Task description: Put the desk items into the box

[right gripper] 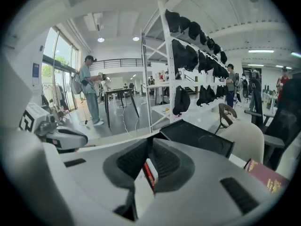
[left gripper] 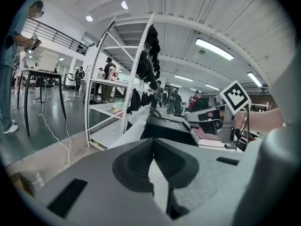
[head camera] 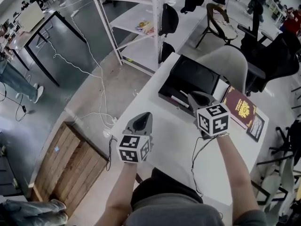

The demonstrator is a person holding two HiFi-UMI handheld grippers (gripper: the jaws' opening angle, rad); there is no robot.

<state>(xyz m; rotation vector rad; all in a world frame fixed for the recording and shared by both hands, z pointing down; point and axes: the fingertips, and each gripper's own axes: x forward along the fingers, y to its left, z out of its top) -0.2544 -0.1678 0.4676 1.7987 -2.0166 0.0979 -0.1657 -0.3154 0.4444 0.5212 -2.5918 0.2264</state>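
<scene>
A black box (head camera: 165, 92) stands open at the table's far end, also seen in the right gripper view (right gripper: 197, 136). My right gripper (head camera: 198, 99) hovers just in front of it, shut on a thin red-and-white card (right gripper: 149, 172) that stands edge-on between its pads. A burgundy booklet (head camera: 240, 108) and a small black item (head camera: 256, 127) lie on the table to the right of the box. My left gripper (head camera: 143, 120) is held over the table's left edge, its jaws shut with nothing between them (left gripper: 153, 147).
A white shelf rack (head camera: 141, 22) stands beyond the table's left end. A grey chair (head camera: 230, 62) sits behind the box. A wooden crate (head camera: 70, 168) and loose cables (head camera: 94, 74) lie on the floor at the left. A person (right gripper: 89, 91) stands far off.
</scene>
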